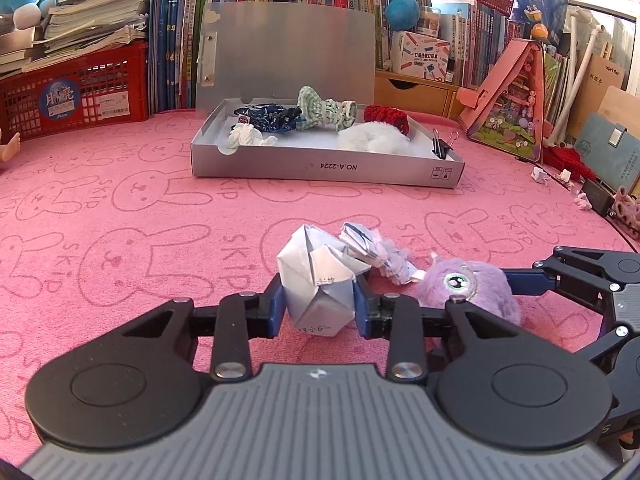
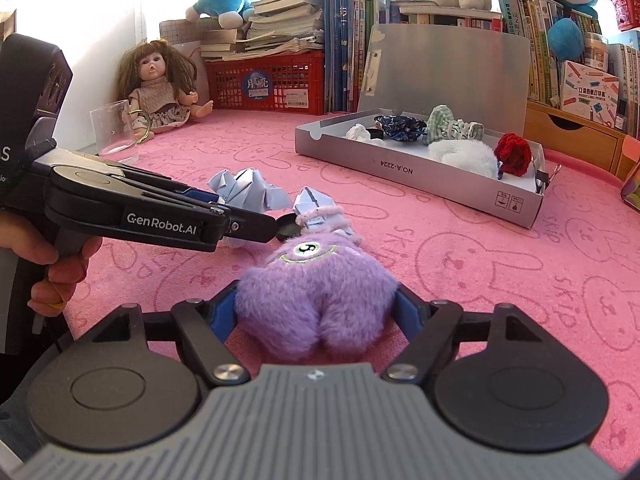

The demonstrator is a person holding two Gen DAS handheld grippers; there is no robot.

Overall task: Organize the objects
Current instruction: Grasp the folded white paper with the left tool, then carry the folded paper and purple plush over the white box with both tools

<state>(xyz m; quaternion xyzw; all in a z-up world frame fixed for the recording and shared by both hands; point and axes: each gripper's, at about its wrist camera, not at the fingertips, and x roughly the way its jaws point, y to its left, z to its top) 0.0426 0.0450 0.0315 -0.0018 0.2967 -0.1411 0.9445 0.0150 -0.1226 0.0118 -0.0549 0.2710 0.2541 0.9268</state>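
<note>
My left gripper (image 1: 319, 304) is shut on a crumpled white paper ball (image 1: 316, 284) that rests on the pink mat; it shows from the side in the right wrist view (image 2: 240, 216). My right gripper (image 2: 316, 312) has its fingers around a fuzzy purple one-eyed plush (image 2: 316, 292) and presses its sides; the plush also shows in the left wrist view (image 1: 468, 288). A second crumpled paper (image 1: 376, 252) lies just beyond. The open grey box (image 1: 328, 168) holds cloth bundles, a white plush, a red knit piece and a binder clip.
A red crate (image 1: 76, 92) with stacked books stands back left. Books and blue plush toys line the back. A pink case (image 1: 508, 100) leans at the right. A doll (image 2: 158, 84) and a clear cup (image 2: 114, 130) sit far left in the right wrist view.
</note>
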